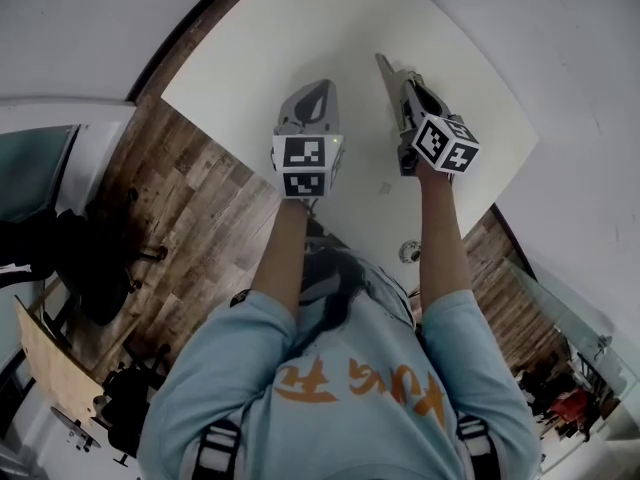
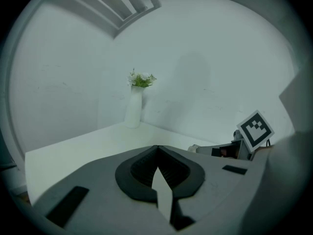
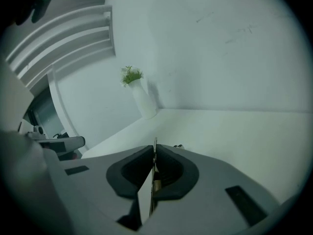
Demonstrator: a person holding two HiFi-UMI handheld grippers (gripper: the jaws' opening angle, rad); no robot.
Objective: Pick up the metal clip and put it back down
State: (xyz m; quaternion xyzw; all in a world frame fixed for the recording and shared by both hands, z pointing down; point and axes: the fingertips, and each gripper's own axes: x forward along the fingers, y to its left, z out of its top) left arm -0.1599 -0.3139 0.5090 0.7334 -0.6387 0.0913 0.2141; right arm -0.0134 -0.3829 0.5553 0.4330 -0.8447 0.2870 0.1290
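The right gripper (image 3: 154, 154) has its jaws drawn almost together on the metal clip (image 3: 155, 145). Only a thin bright edge of the clip stands up out of the seam between the dark pads, with a small bit of it peeping past the right-hand pad. From where the white counter (image 3: 234, 131) lies beyond and below the jaws, I'd say the clip is clear of the surface, though I can't make out the gap itself. The left gripper (image 2: 157, 150) is held alongside over the counter with its jaws pressed together on nothing. A white vase (image 3: 145, 102) with a sprig of green stands far off in the corner, well apart from both. The clip looks like a light, stiff little piece of sheet metal, smooth and likely slippery, so it could twist or slide if pinched near a corner. A hold across its flat faces, as it has now, seems the sound one. Being so thin, it should go down flat and low, not dropped, or it may bounce and skitter on that hard top.
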